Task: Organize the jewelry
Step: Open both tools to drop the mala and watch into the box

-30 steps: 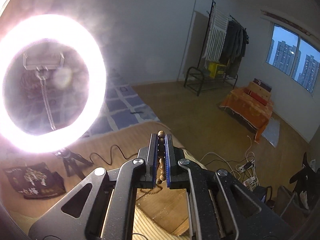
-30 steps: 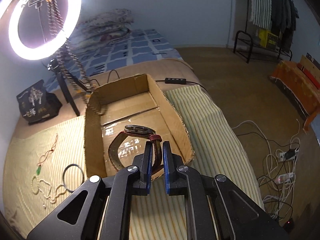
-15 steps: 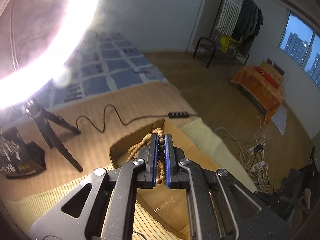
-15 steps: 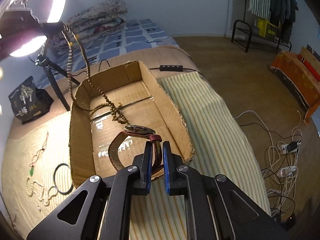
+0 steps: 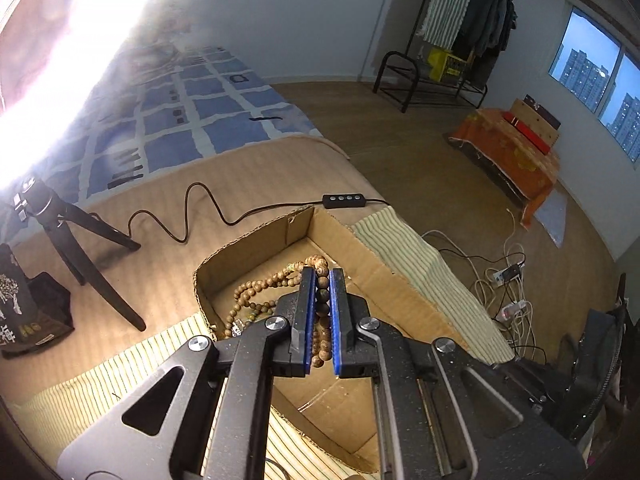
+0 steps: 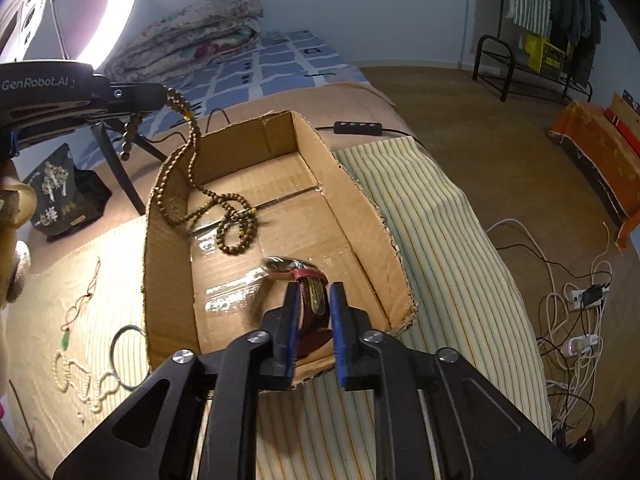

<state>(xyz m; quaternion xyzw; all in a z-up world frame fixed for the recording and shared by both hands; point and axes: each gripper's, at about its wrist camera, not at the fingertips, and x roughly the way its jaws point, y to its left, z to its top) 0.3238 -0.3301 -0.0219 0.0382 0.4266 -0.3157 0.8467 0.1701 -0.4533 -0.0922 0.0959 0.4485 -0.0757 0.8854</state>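
An open cardboard box [image 6: 368,216] [image 5: 256,240] lies on a striped mat. My left gripper [image 5: 320,276] [image 6: 160,94] is shut on a long string of brown wooden beads [image 5: 256,292], held over the box's far left corner. The string hangs down and its lower end coils on the box floor [image 6: 236,224]. My right gripper [image 6: 314,290] hovers over the near end of the box and its jaws are opening. A watch [image 6: 296,268] with a dark red strap sits loose and blurred between the parted pads, just above the box floor.
On the mat left of the box lie a pearl strand [image 6: 80,380], a black bangle [image 6: 124,352] and a red cord with a green pendant [image 6: 80,308]. A black pouch [image 6: 60,196], the ring light's tripod [image 5: 80,236] and its cable with a controller [image 6: 356,127] sit behind the box.
My left gripper came down from the ring light toward the box, and the beads now pool on its floor. My right jaws, shut on the watch strap before, have parted.
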